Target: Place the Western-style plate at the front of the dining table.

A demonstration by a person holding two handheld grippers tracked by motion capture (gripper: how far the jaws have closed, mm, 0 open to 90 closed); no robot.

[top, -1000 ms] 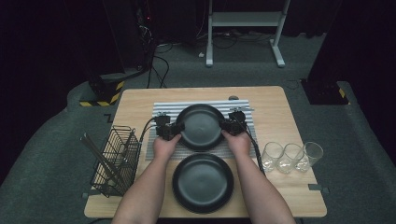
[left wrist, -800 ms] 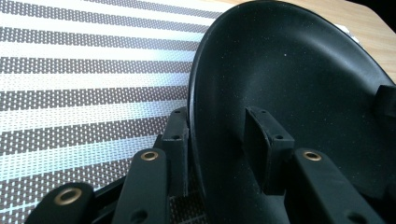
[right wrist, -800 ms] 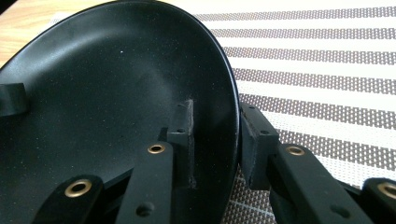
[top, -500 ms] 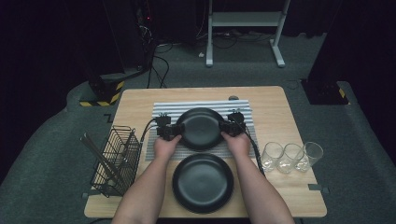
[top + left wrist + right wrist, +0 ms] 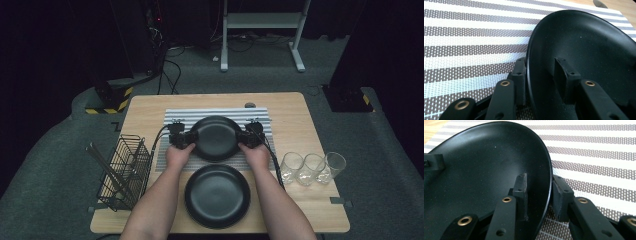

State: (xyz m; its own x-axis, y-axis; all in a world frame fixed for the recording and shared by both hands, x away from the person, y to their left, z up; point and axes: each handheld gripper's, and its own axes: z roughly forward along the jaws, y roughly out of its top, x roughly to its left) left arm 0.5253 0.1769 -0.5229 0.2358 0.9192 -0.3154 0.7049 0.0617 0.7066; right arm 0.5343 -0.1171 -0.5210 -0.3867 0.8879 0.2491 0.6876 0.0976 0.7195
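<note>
Both grippers, left (image 5: pixel 184 139) and right (image 5: pixel 248 138), clamp the empty black plate (image 5: pixel 216 137) over the striped mat (image 5: pixel 172 116); wire basket (image 5: pixel 125 170) at the worktop's left edge holds utensils.

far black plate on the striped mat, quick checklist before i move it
1. Left gripper straddles the round black plate's rim: ok.
2. Right gripper straddles the opposite rim: ok.
3. Pads pressing tight on the rim: cannot tell.
4. Plate over the grey-and-white striped woven mat: ok.
5. Second black plate apart, nearer the person: ok.
6. Three clear drinking glasses and black wire basket off to the sides: ok.
</note>
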